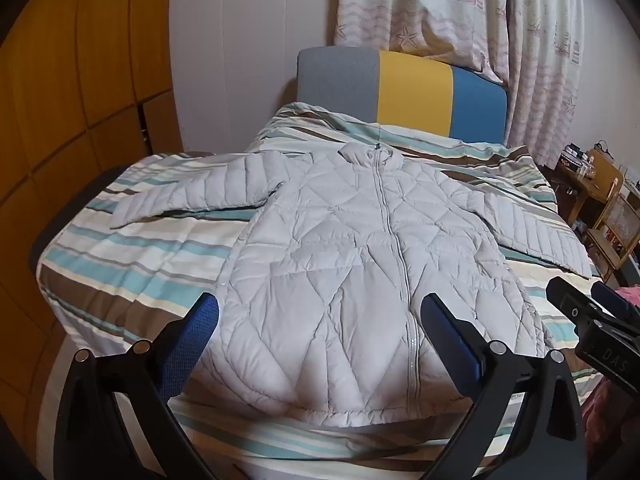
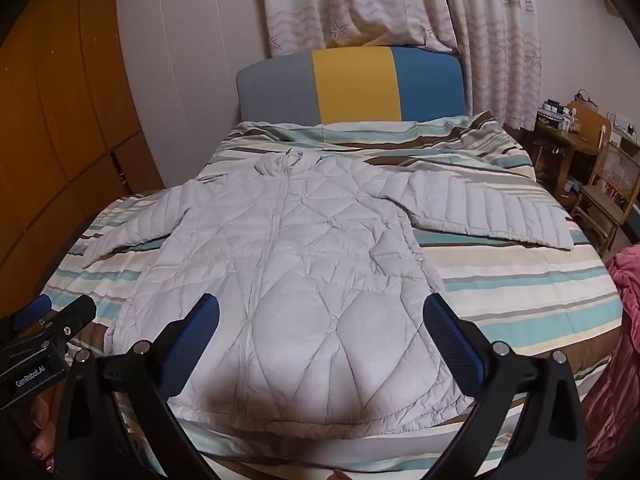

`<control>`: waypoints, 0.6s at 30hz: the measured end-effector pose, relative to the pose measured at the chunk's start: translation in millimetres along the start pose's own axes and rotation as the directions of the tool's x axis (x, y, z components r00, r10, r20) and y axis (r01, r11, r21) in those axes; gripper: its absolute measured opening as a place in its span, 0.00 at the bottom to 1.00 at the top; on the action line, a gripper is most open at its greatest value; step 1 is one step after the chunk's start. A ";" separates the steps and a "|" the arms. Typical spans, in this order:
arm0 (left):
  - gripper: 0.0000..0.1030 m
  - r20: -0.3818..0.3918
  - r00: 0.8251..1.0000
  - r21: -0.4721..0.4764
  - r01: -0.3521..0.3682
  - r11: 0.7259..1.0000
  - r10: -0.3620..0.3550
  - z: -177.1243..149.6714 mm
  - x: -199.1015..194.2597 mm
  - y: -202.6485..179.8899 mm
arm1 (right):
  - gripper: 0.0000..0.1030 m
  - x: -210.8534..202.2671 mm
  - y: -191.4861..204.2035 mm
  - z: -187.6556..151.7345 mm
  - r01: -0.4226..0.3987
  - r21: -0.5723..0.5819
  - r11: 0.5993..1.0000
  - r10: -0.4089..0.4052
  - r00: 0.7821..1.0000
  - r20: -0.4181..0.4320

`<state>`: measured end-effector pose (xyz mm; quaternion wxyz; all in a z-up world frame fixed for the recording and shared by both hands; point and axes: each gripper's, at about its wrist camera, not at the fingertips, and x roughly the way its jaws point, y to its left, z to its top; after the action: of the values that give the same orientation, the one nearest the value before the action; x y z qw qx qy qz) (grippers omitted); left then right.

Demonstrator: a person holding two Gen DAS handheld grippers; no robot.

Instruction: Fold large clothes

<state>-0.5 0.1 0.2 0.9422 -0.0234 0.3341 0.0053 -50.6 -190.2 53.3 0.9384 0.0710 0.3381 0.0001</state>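
Left wrist view shows a pale quilted jacket (image 1: 360, 248) spread flat, front up and zipped, on a striped bedspread (image 1: 132, 256), filling the centre of the frame. Its collar points to the upper middle, its hem lies along the lower middle, and each sleeve stretches out sideways, one to the left centre, one to the right centre. The left tool (image 1: 320, 328) hangs above the hem with its blue-padded fingers spread wide and nothing between them; the hem shows in the gap, apart from the pads. At the right edge of this frame the right tool (image 1: 592, 312) shows only partly.

Right wrist view has the same jacket (image 2: 304, 264) in the centre-left, and the right tool (image 2: 322, 328) is likewise released, spread over the lower front panels without touching them. The left tool (image 2: 52, 320) appears at the lower left edge.

Beyond the collar stands a grey, yellow and blue headboard (image 1: 400, 84), with a printed curtain (image 1: 460, 8) above it.
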 end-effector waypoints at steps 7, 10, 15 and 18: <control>0.97 -0.027 1.000 -0.007 0.004 1.000 -0.005 0.7 1.3 0.1 | 0.98 6.8 -2.2 1.2 -0.012 0.026 1.000 0.013 0.999 -0.048; 0.97 -0.028 1.000 -0.006 0.003 1.000 -0.003 0.7 1.3 -0.1 | 0.98 8.6 -9.8 -0.8 -0.019 0.041 0.999 0.022 0.999 -0.049; 0.97 -0.025 1.000 -0.004 -0.006 1.000 0.005 -0.2 1.6 -0.2 | 0.98 7.1 -5.2 -0.5 -0.015 0.026 1.000 0.016 0.998 -0.052; 0.97 -0.029 1.000 -0.004 -0.004 1.000 0.004 -4.7 -0.5 -1.3 | 0.98 8.5 -5.9 0.1 -0.013 0.025 1.000 0.014 0.998 -0.054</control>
<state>-3.8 -1.4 -3.1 0.9373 -0.0248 0.3476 0.0078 -44.3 -195.7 47.2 0.9279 0.0848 0.3630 0.0042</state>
